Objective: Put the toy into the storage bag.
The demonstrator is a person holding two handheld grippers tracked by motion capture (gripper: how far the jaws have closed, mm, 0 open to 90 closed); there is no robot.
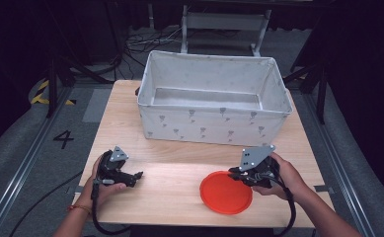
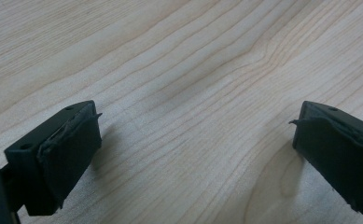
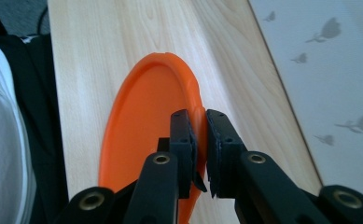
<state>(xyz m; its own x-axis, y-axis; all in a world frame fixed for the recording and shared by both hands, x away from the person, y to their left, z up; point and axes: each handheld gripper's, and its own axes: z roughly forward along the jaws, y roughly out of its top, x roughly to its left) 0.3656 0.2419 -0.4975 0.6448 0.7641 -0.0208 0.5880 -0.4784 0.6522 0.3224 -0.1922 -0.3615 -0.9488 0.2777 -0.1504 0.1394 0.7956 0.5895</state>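
1. The orange plate (image 1: 226, 192) is seen flat on the desk (image 1: 179, 163), near its front edge and in front of the fabric box (image 1: 211, 98).
2. The right claw (image 3: 198, 135) is closed on the plate's rim.
3. The left claw (image 2: 193, 140) is held wide open and empty, above bare wood.
4. Grasping is judged done; lifting and any placing in the empty box remain.

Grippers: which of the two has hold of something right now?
The right gripper: its jaws are closed on the rim of the orange plate. The left gripper is open over bare table.
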